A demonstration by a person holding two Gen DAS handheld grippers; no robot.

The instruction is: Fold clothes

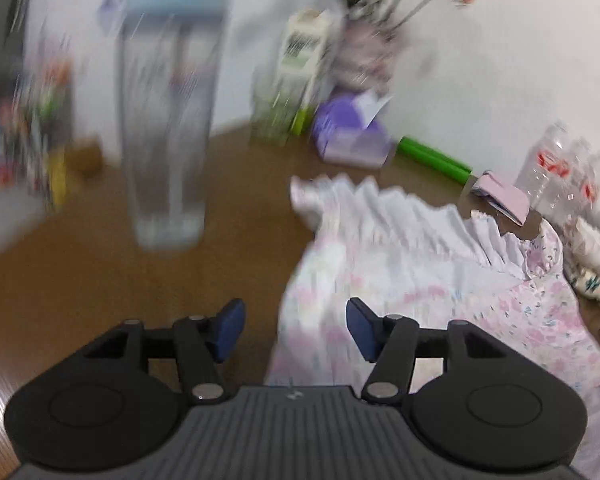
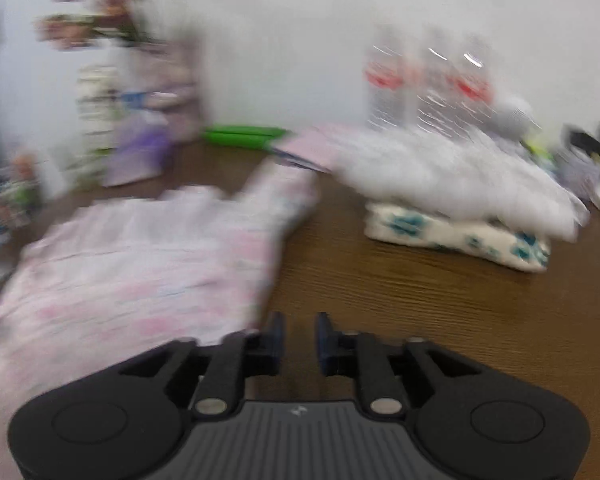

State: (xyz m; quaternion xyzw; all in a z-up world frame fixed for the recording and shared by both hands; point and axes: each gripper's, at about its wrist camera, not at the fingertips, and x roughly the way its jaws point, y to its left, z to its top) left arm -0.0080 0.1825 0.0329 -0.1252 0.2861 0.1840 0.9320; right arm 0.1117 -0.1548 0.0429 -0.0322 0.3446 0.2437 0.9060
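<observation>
The left gripper [image 1: 296,330] tilts down toward the wooden table [image 1: 100,300], jaws well apart and empty, the pink floral garment [image 1: 400,280] lying below and beyond its right finger. The right gripper [image 2: 299,340] also angles down, jaws parted by a narrow gap with only bare table [image 2: 420,300] between them; the garment [image 2: 140,272] spreads just left of it. Only the left view shows a tall clear glass [image 1: 168,140], blurred. Only the right view shows a folded white stack with teal print [image 2: 460,236]. Both show plastic bottles [image 2: 428,88] near the wall.
</observation>
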